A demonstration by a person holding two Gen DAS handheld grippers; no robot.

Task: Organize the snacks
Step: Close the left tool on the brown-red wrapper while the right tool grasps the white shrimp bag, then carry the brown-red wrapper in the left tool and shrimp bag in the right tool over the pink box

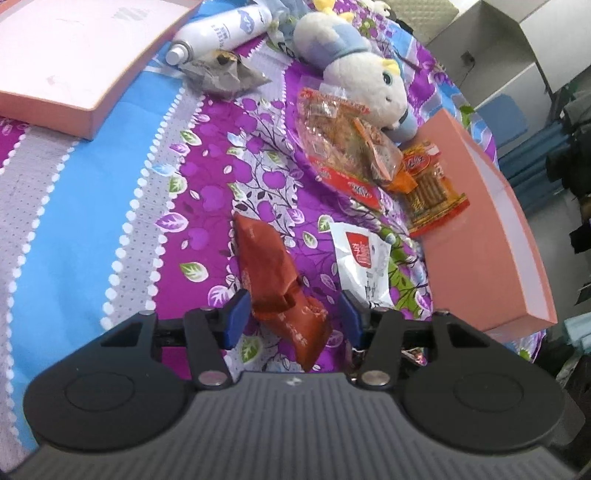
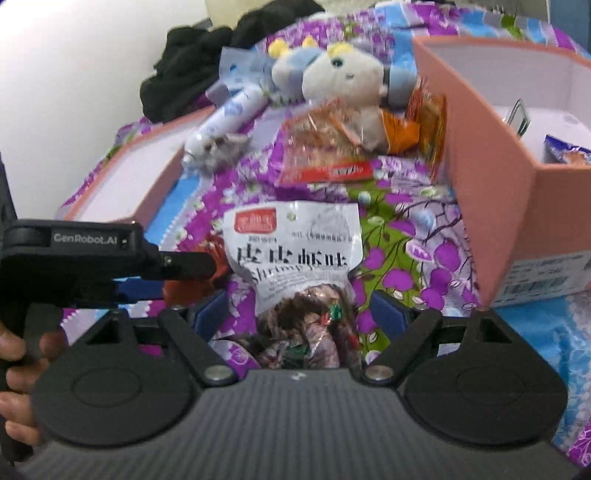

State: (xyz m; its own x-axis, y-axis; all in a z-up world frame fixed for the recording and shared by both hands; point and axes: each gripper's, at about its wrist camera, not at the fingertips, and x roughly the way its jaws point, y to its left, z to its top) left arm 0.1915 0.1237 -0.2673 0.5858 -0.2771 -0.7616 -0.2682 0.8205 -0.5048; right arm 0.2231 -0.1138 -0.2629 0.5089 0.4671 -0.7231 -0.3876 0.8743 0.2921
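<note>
Packet (image 1: 280, 284) between parted left tongs (image 1: 293, 317); pouch (image 2: 295, 254) between parted right tongs (image 2: 299, 314).

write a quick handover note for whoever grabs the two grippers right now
Left hand-held gripper: open, fingers on either side of the red-brown snack packet on the bedspread, not closed on it.
Right hand-held gripper: open, straddling the white shrimp snack bag, not gripped.
Pink box sits to the right, open; a blue packet already lies inside.
Still loose on the bedspread: clear orange-red packets, the stick snack pack next to the box, and a crumpled silver wrapper by the spray can.
Left to do: close on both packets, drop them in the box, then the rest.
</note>
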